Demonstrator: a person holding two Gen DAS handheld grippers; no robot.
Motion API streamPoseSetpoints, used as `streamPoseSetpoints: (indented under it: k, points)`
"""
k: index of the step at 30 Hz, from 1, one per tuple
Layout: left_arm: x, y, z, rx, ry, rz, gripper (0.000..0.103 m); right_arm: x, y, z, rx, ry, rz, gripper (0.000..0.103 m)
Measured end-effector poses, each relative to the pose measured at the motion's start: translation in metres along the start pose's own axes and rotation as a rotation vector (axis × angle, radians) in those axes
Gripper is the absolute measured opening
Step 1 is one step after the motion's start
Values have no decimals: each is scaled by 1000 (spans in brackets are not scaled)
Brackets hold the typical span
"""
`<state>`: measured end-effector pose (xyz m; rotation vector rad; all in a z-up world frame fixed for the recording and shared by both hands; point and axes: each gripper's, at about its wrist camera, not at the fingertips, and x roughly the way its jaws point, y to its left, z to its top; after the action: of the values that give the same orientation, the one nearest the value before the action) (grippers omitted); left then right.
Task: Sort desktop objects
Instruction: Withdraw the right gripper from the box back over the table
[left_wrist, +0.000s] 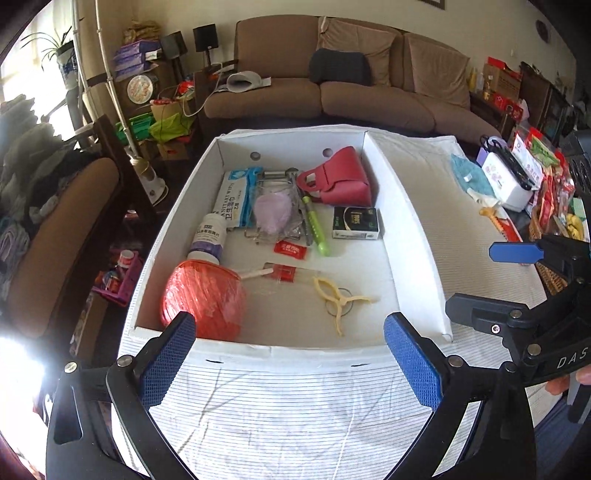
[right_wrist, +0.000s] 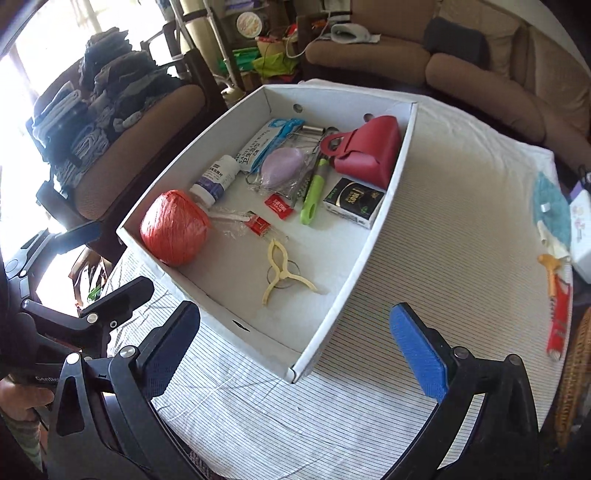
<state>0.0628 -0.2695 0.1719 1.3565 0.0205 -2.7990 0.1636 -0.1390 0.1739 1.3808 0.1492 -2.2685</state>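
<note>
Grippers — left gripper (left_wrist: 290, 360) and right gripper (right_wrist: 297, 354) — hang wide open and empty above the desk's near edge, beyond them the white box (left_wrist: 410, 236) holding an orange twine ball (left_wrist: 203, 295) in its near-left corner, a yellow clip (left_wrist: 338, 299), and — far-right — a red pouch (left_wrist: 340, 177).

A home living room — brown sofa (left_wrist: 369, 85), houseplant (left_wrist: 55, 44), household clutter.
</note>
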Motion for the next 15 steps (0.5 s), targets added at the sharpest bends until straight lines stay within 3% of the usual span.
streamPoseSetpoints:
  k: [7, 15]
  points:
    - [-1, -53, 3, -3, -26, -73, 103, -32, -43, -35, 44, -69, -67, 103]
    - [10, -131, 14, 3, -42, -222, 103, -49, -139, -90, 192, -104, -128, 103]
